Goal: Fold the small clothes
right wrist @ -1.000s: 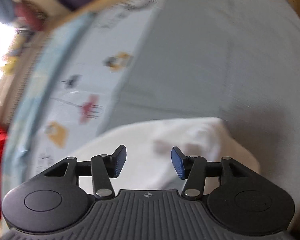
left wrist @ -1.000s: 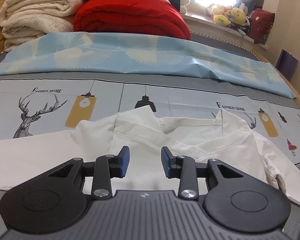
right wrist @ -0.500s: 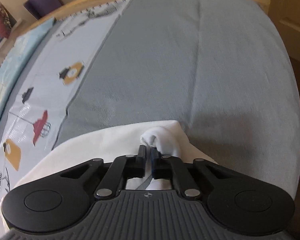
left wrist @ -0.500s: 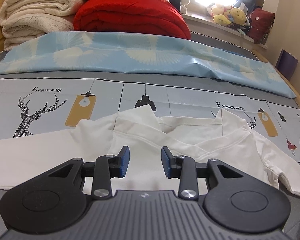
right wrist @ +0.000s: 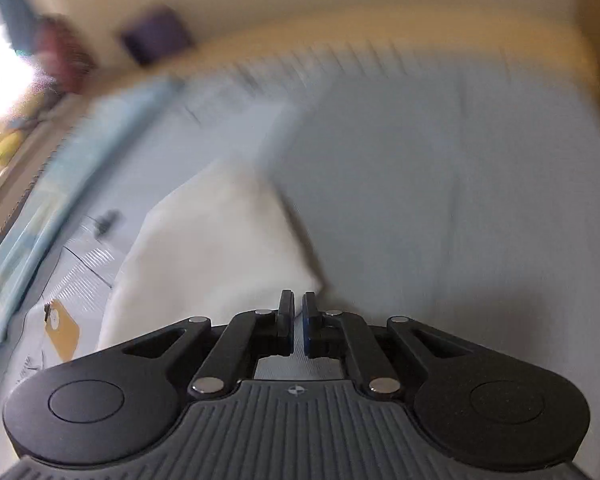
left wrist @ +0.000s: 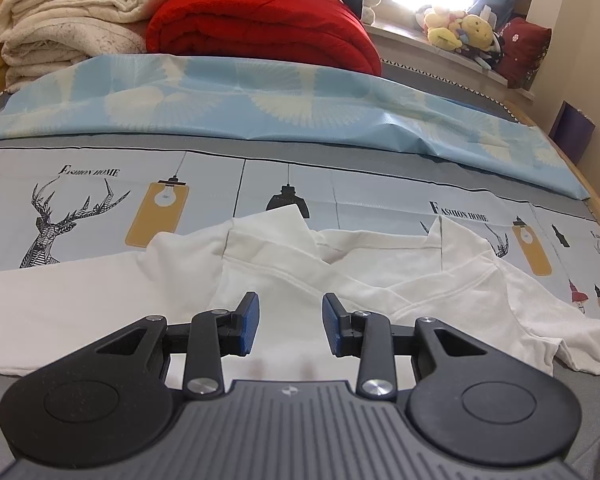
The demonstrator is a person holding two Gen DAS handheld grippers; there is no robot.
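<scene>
A small white long-sleeved top (left wrist: 284, 280) lies spread on the printed bed sheet, collar away from me, one sleeve stretched far left and the other running right. My left gripper (left wrist: 290, 326) is open and empty, hovering low over the top's body. In the blurred right wrist view, my right gripper (right wrist: 296, 320) is shut on the end of the white sleeve (right wrist: 216, 240), which stretches away to the upper left over the grey sheet.
A light blue patterned cloth (left wrist: 300, 108) lies across the bed behind the top. Folded cream blankets (left wrist: 68, 28) and a red quilt (left wrist: 260, 28) are stacked at the back. Plush toys (left wrist: 460, 32) sit on the window ledge. The wooden bed edge (right wrist: 380, 40) curves beyond the grey sheet.
My right gripper closed on the sleeve end and has since swung quickly with it, blurring its view. The right sleeve has shifted on the bed. My left gripper has stayed put, open.
</scene>
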